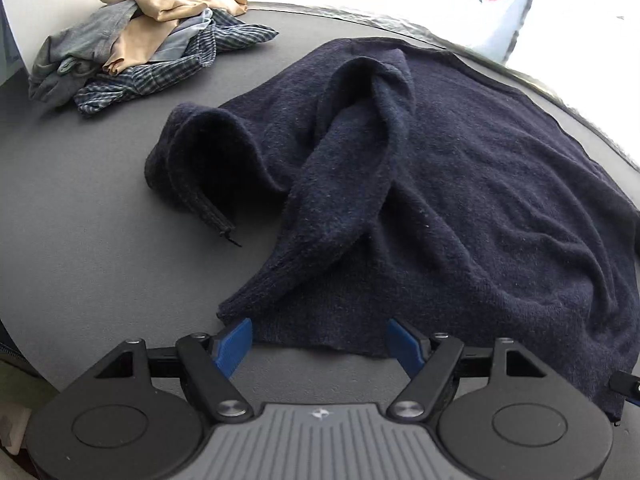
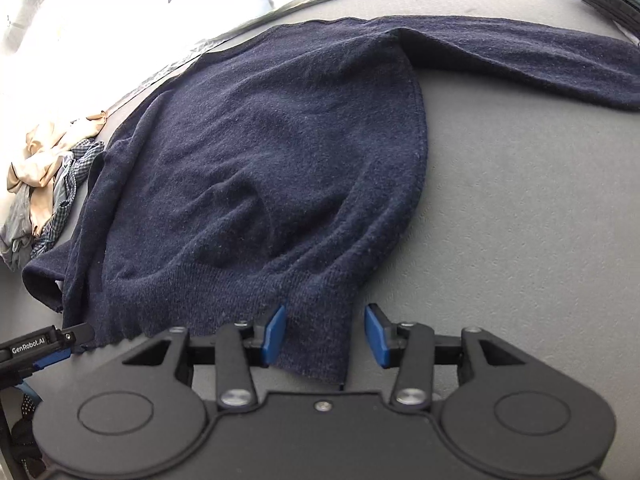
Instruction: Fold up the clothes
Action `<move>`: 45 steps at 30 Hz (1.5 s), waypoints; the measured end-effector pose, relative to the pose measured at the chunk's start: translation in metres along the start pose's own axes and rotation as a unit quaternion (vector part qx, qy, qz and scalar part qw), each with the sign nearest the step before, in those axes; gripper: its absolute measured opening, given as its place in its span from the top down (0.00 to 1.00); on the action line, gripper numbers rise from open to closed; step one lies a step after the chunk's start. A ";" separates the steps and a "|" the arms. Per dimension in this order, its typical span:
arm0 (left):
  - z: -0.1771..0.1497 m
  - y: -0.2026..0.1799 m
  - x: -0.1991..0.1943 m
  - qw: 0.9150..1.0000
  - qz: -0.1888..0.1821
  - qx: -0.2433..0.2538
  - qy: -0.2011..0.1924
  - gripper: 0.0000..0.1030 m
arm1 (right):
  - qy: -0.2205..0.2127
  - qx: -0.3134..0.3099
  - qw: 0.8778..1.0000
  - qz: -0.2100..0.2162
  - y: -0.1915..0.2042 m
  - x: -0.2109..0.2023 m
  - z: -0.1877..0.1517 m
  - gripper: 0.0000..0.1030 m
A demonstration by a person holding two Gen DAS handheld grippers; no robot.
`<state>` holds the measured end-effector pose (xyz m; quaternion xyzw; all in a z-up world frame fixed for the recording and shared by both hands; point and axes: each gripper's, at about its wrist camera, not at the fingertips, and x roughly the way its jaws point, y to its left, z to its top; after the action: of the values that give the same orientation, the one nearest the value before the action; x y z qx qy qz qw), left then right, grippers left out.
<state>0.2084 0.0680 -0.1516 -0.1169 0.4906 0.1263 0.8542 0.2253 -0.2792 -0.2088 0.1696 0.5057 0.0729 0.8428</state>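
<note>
Both grippers sit at the near hem of the navy sweater [image 1: 460, 168] spread on the grey table [image 1: 80, 220]. Left gripper [image 1: 320, 344] stands wide. Right gripper [image 2: 325, 334] straddles a hem corner, pads apart. Far left lies a clothes pile [image 1: 140, 36].

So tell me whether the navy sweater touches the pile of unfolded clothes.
Apart. The left wrist view shows bare grey tabletop between sweater and pile.
</note>
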 end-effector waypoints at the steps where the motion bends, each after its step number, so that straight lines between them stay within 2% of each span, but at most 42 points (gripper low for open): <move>1: 0.002 0.005 0.001 1.000 -0.006 -0.007 -0.005 0.27 | -0.001 0.004 1.000 0.001 0.000 0.000 -0.001 0.58; 5: 0.010 0.008 0.009 0.999 -0.006 0.027 -0.024 0.28 | -0.007 0.015 1.000 0.005 0.001 0.001 -0.002 0.79; 6: 0.011 0.007 0.012 0.999 -0.004 0.038 -0.027 0.29 | -0.013 0.022 1.000 0.007 -0.001 0.001 -0.002 0.92; 7: 0.011 0.006 0.013 0.999 -0.003 0.041 -0.029 0.39 | -0.018 0.031 0.999 0.012 -0.003 0.000 -0.002 0.93; 8: 0.013 0.004 0.013 0.998 -0.001 0.042 -0.036 0.57 | -0.027 0.039 0.999 0.018 -0.006 -0.004 -0.002 0.93; 9: 0.015 0.006 0.010 0.998 -0.004 0.040 -0.040 0.67 | -0.039 0.046 0.998 0.023 -0.008 -0.010 -0.002 0.94; 10: 0.016 0.007 0.006 0.998 -0.007 0.038 -0.044 0.86 | -0.052 0.047 0.997 0.020 -0.008 -0.016 -0.003 0.94; 13: 0.023 0.018 -0.013 0.998 -0.037 0.010 -0.057 0.94 | -0.090 0.035 0.995 0.004 -0.006 -0.044 -0.007 0.94; 16: 0.026 0.032 -0.040 0.996 -0.054 -0.025 -0.068 0.96 | -0.121 0.033 0.992 0.002 -0.007 -0.073 -0.012 0.94; 18: 0.027 0.041 -0.053 0.995 -0.063 -0.046 -0.067 0.96 | -0.127 0.025 0.991 -0.013 -0.010 -0.088 -0.014 0.95; 19: 0.025 0.046 -0.053 0.995 -0.065 -0.060 -0.055 0.96 | -0.117 0.029 0.993 -0.020 -0.013 -0.086 -0.015 0.95; 21: 0.019 0.052 -0.043 0.995 -0.059 -0.074 -0.031 0.96 | -0.085 0.043 0.995 -0.030 -0.021 -0.075 -0.016 0.95; 24: 0.005 0.050 -0.020 0.997 -0.025 -0.068 0.015 0.95 | -0.038 0.063 0.996 -0.045 -0.032 -0.059 -0.018 0.94; 25: 0.000 0.050 -0.013 0.997 -0.015 -0.066 0.030 0.95 | -0.033 0.056 0.996 -0.055 -0.030 -0.056 -0.019 0.93; 27: -0.004 0.047 -0.019 0.997 -0.022 -0.069 0.022 0.89 | -0.044 0.022 0.996 -0.071 -0.020 -0.058 -0.020 0.88; 28: -0.005 0.046 -0.023 0.997 -0.025 -0.071 0.016 0.76 | -0.053 0.008 0.996 -0.078 -0.015 -0.060 -0.019 0.82; 29: -0.005 0.046 -0.026 0.997 -0.024 -0.072 0.010 0.65 | -0.062 -0.005 0.994 -0.086 -0.011 -0.061 -0.018 0.68; 30: -0.005 0.048 -0.028 0.997 -0.019 -0.072 0.005 0.64 | -0.070 -0.018 0.993 -0.091 -0.008 -0.061 -0.017 0.55; 33: -0.006 0.051 -0.036 0.997 -0.009 -0.080 -0.003 0.63 | -0.090 -0.059 0.989 -0.102 0.002 -0.057 -0.010 0.46; 34: -0.008 0.052 -0.039 0.997 -0.005 -0.081 -0.008 0.59 | -0.096 -0.072 0.987 -0.106 0.006 -0.056 -0.008 0.43; 36: -0.013 0.054 -0.045 0.996 0.002 -0.083 -0.017 0.45 | -0.108 -0.093 0.984 -0.107 0.012 -0.052 -0.005 0.12; 37: -0.016 0.056 -0.046 0.996 0.004 -0.081 -0.020 0.38 | -0.112 -0.098 0.984 -0.101 0.016 -0.050 -0.004 0.10; 40: -0.014 0.062 -0.041 0.997 0.007 -0.073 -0.006 0.36 | -0.104 -0.107 0.985 -0.093 0.028 -0.037 -0.002 0.10; 41: -0.008 0.064 -0.039 0.998 0.011 -0.065 -0.012 0.34 | -0.102 -0.104 0.985 -0.091 0.033 -0.033 -0.002 0.05; 42: -0.002 0.067 -0.037 0.998 0.014 -0.056 -0.018 0.32 | -0.103 -0.096 0.986 -0.093 0.037 -0.028 -0.002 0.00; 44: 0.012 0.079 -0.032 0.999 0.011 -0.033 -0.029 0.21 | -0.101 -0.076 0.987 -0.103 0.045 -0.015 -0.001 0.00; 45: 0.019 0.084 -0.028 0.999 0.008 -0.022 -0.032 0.21 | -0.095 -0.063 0.987 -0.111 0.049 -0.005 -0.001 0.00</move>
<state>0.1819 0.1506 -0.1244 -0.1272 0.4613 0.1475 0.8656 0.2246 -0.2354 -0.1871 0.0648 0.4332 -0.0058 0.8989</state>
